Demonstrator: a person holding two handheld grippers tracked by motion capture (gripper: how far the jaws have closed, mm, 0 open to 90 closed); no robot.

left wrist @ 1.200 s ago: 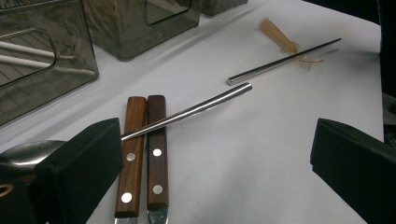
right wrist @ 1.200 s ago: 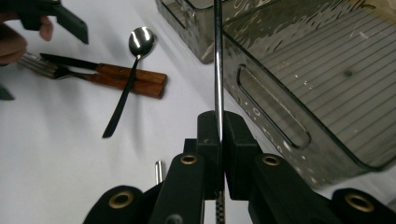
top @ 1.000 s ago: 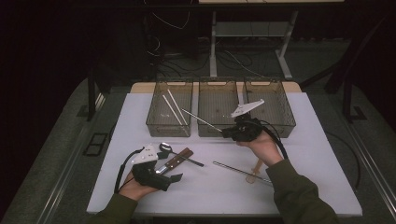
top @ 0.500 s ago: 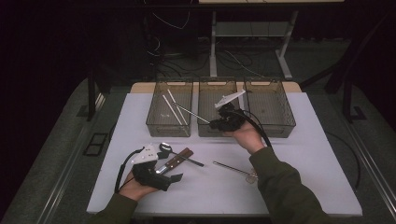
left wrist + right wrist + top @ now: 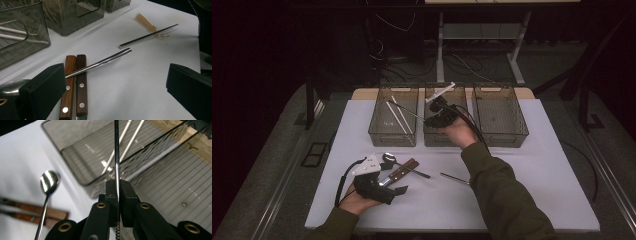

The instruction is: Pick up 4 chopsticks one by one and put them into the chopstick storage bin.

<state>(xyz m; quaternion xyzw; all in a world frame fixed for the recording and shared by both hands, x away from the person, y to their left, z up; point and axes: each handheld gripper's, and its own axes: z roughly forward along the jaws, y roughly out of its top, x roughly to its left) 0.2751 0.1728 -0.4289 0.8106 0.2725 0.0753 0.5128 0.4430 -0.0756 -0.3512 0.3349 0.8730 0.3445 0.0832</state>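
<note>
Inside left bin [image 5: 382,131] — two white chopsticks [image 5: 397,116]; middle bin [image 5: 432,137] bare.

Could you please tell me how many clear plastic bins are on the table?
3, side by side along the table's far edge: left bin holding white sticks, middle bin under the right gripper, right bin.

I count three bins [image 5: 394,122], two wooden-handled knives [image 5: 76,82], one spoon [image 5: 49,182], and four chopsticks (two white [image 5: 397,116], two metal [image 5: 147,36]).
</note>
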